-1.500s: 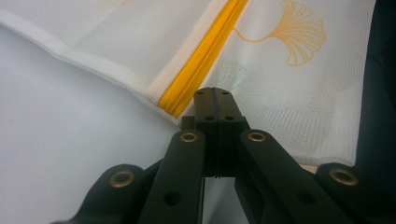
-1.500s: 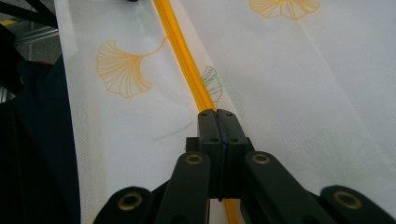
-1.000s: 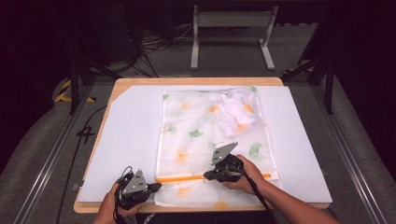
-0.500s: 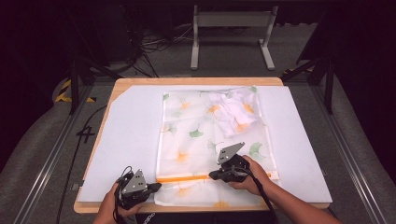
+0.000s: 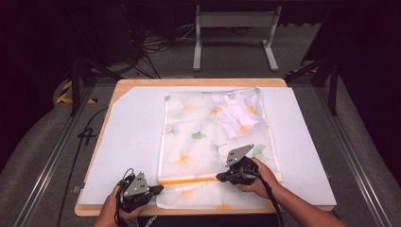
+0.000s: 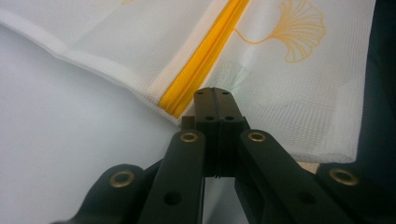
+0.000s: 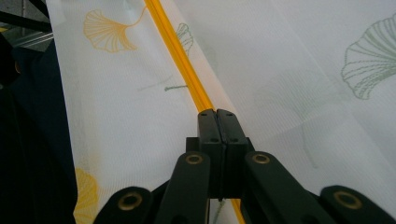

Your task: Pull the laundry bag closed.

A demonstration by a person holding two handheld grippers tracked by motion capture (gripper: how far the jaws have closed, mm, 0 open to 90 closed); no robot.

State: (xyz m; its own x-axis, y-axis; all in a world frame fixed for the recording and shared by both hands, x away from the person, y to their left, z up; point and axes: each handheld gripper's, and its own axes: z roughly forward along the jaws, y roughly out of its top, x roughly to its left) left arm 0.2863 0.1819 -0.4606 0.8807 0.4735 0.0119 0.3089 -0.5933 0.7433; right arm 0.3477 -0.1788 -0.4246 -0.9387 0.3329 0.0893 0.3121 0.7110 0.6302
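Note:
A sheer white mesh bag (image 5: pixel 208 137) printed with orange and green leaves lies flat on a white board (image 5: pixel 132 142). An orange zipper (image 5: pixel 187 180) runs across its near end. My left gripper (image 5: pixel 161 189) sits at the zipper's left end, jaws shut on the bag's edge there (image 6: pixel 214 91), beside the zipper (image 6: pixel 201 60). My right gripper (image 5: pixel 218 177) is farther right on the same line, jaws shut (image 7: pixel 217 112) over the zipper (image 7: pixel 180 60); the slider is hidden under them. A crumpled white cloth (image 5: pixel 236 113) lies in the bag's far right corner.
The white board rests on a wooden table (image 5: pixel 198 82) whose front edge is just under my hands. A metal stand (image 5: pixel 234 33) and cables (image 5: pixel 156 42) sit on the floor beyond the table. Rails run along both sides.
My right gripper has slid a little to the right along the zipper line. The left gripper has kept still at the zipper's left end.

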